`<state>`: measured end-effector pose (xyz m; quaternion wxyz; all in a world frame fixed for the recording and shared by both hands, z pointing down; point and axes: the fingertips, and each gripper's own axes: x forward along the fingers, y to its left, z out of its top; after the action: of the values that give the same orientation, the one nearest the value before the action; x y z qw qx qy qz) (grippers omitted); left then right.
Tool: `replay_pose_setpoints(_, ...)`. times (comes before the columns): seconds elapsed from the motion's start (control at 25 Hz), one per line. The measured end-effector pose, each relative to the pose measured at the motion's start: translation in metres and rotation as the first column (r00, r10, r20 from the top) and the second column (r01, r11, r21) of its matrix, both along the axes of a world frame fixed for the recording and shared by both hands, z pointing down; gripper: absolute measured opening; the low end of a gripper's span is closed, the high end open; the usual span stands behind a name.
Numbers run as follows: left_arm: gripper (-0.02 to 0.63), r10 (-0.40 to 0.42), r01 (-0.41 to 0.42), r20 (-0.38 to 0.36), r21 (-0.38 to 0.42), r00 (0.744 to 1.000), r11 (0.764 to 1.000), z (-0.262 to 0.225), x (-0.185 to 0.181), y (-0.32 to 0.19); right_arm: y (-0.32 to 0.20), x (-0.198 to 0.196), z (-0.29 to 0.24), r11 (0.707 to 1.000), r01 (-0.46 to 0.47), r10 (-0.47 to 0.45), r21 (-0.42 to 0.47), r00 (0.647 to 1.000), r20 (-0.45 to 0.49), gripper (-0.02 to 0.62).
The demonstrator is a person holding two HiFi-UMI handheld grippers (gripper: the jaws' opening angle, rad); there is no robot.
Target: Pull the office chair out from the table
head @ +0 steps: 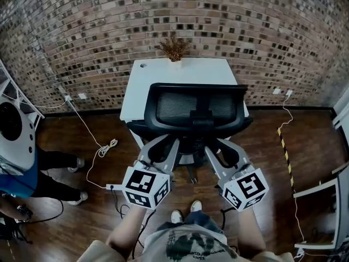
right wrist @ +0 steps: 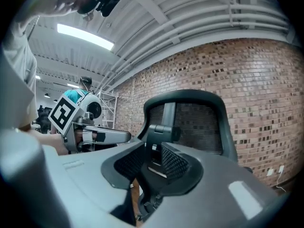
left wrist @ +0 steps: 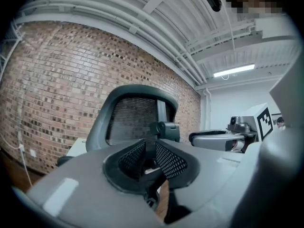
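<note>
The black office chair (head: 196, 107) with a mesh back stands in front of the white table (head: 163, 72), its back turned to me. My left gripper (head: 162, 144) and right gripper (head: 224, 146) point level at the chair from behind, one on each side of its base. In the left gripper view the gripper (left wrist: 151, 156) shows a narrow gap between its pads, with nothing in it; the chair back (left wrist: 137, 118) stands a little way ahead. In the right gripper view the gripper (right wrist: 154, 158) stands open wider, also empty, with the chair back (right wrist: 199, 120) beyond.
A dried plant (head: 174, 48) sits at the table's far edge against the brick wall. A person (head: 49, 173) stands at the left beside a white machine (head: 13, 130). A white cable (head: 103, 149) and a yellow-black strip (head: 284, 146) lie on the wood floor.
</note>
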<state>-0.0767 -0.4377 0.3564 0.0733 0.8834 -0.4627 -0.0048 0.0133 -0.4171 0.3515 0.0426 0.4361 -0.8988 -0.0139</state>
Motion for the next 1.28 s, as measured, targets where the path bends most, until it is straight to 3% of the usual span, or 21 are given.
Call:
replay_pose_setpoints(0.32, 0.110, -0.115, 0.110, 0.048, 0.087, 0.992, 0.990, -0.029, -0.063, -0.059, -0.052, 0.050, -0.020, 0.997, -0.059, 0.059, 0.043, 0.998, -0.007, 0.120)
replay_pose_setpoints(0.52, 0.164, -0.090, 0.078, 0.106, 0.117, 0.990, 0.990, -0.034, -0.082, -0.093, -0.083, 0.081, -0.025, 0.996, -0.078, 0.079, 0.048, 0.997, -0.013, 0.139)
replay_pose_setpoints(0.68, 0.225, 0.014, -0.029, 0.122, 0.121, 0.992, 0.992, -0.035, -0.078, -0.112, -0.106, 0.102, -0.028, 0.997, -0.068, 0.068, 0.043, 0.998, -0.009, 0.180)
replay_pose_setpoints(0.8, 0.318, 0.134, -0.154, 0.188, 0.095, 0.973, 0.984, -0.025, -0.065, -0.121, -0.122, 0.115, -0.026, 0.999, -0.039, 0.039, 0.025, 0.999, 0.009, 0.224)
replay_pose_setpoints(1.04, 0.318, 0.233, -0.253, 0.196, 0.080, 0.952, 0.964, -0.030, -0.043, -0.132, -0.150, 0.115, -0.021, 0.997, 0.080, -0.079, 0.010, 0.996, -0.034, 0.264)
replay_pose_setpoints(1.28, 0.285, 0.262, -0.303, 0.300, 0.099, 0.917, 0.948, -0.030, -0.038, -0.134, -0.164, 0.093, -0.025, 0.978, 0.197, -0.180, 0.068, 0.964, -0.196, 0.249)
